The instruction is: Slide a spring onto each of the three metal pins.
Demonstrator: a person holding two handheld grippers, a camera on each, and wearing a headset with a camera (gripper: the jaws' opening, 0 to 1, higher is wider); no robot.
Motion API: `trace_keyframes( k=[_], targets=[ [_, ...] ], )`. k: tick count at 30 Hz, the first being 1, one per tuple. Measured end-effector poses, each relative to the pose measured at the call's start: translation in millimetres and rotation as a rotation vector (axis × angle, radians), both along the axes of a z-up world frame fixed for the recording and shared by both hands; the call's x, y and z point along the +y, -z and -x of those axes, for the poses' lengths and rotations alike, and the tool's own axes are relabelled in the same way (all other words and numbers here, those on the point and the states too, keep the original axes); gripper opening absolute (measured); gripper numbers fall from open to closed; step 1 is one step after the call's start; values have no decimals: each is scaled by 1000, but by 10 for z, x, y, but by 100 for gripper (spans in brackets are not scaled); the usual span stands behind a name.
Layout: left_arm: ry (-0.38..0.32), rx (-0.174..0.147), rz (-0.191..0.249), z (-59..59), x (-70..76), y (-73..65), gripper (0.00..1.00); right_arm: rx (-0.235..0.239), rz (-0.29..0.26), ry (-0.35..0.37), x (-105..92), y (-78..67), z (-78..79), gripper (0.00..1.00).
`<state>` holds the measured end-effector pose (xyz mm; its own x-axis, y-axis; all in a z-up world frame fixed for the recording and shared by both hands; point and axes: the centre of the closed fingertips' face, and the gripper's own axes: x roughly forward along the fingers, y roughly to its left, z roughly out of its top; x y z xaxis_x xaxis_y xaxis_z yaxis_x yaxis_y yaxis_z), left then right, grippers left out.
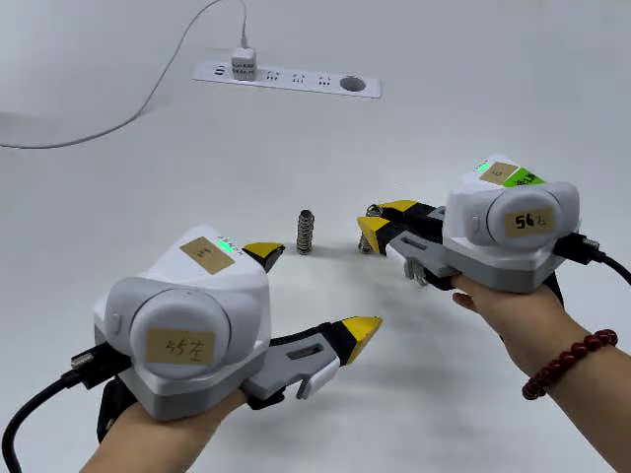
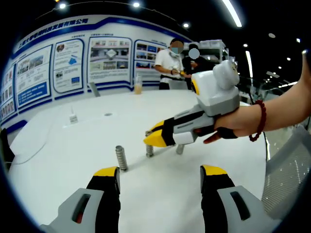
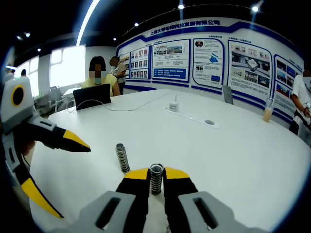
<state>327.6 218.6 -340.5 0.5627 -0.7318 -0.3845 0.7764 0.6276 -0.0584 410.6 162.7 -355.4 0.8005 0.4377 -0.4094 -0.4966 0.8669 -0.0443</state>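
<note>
A coiled spring on a pin (image 1: 306,232) stands upright on the white table (image 1: 197,168); it also appears in the left gripper view (image 2: 121,158) and the right gripper view (image 3: 122,158). To its right, my right gripper (image 1: 385,219) is shut on a second upright spring (image 3: 156,178), whose top shows between the yellow tips (image 1: 372,210). In the left gripper view that right gripper (image 2: 154,139) comes in from the right over this spring (image 2: 149,149). My left gripper (image 1: 314,292) hovers open, near and left of the free-standing spring, holding nothing.
A white power strip (image 1: 286,79) with a plugged-in charger and cable lies at the far side of the table. People sit and stand beyond the table (image 3: 99,82). The tabletop around the springs is bare.
</note>
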Motion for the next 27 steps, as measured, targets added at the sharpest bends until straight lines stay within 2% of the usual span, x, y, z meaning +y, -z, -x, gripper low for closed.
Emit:
trace_keyframes(
  k=[5, 16, 24, 27],
  targets=[
    [-7, 10, 18, -4, 4, -16, 67, 12, 1, 0, 3, 30, 14, 12],
    [-9, 18, 24, -10, 7, -13, 66, 32, 3, 0, 5, 59, 43, 12],
    [-6, 9, 20, -15, 5, -18, 66, 40, 3, 1, 1, 73, 63, 12],
    [-9, 4, 17, -21, 12, -21, 66, 40, -13, 5, 0, 42, 67, 13]
  ],
)
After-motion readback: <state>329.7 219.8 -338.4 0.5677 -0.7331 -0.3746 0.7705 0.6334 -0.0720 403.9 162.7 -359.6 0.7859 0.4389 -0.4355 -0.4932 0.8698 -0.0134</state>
